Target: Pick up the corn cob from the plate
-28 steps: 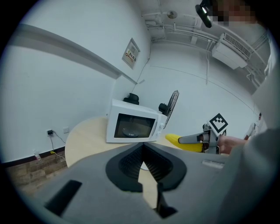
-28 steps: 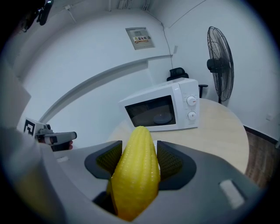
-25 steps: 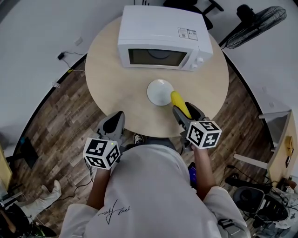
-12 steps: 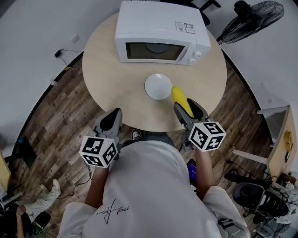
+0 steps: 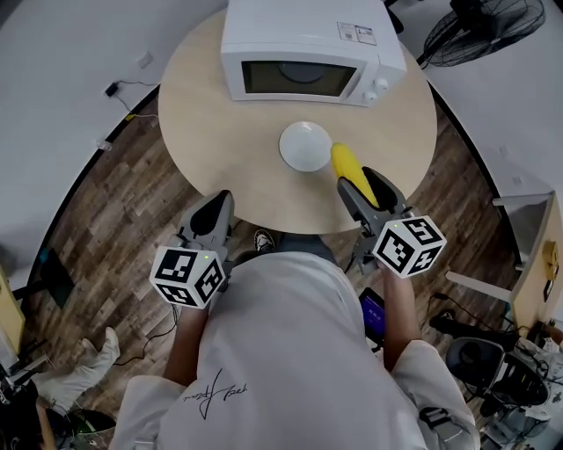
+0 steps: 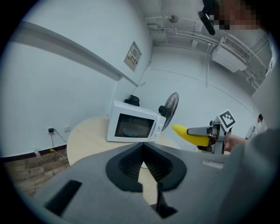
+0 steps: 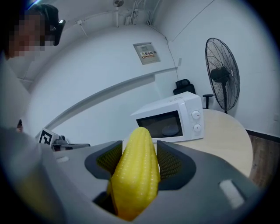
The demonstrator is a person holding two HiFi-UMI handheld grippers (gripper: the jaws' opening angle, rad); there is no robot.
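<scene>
The yellow corn cob (image 5: 350, 171) is off the white plate (image 5: 305, 146), just to the plate's right over the table. My right gripper (image 5: 362, 185) is shut on it. In the right gripper view the corn cob (image 7: 135, 175) stands between the two dark pads (image 7: 171, 162) of the right gripper (image 7: 139, 159), its tip pointing forward. My left gripper (image 5: 215, 204) hangs at the table's near edge, left of the plate. In its own view the left gripper (image 6: 142, 164) is shut on nothing, and the corn cob (image 6: 188, 133) shows at the right.
A white microwave (image 5: 308, 44) with its door closed stands at the back of the round wooden table (image 5: 211, 132). A black pedestal fan (image 5: 493, 22) stands on the floor beyond the table at the right. Wood flooring surrounds the table.
The right gripper has drawn the corn cob slightly farther right of the plate's rim. The left gripper has stayed at the table's near edge.
</scene>
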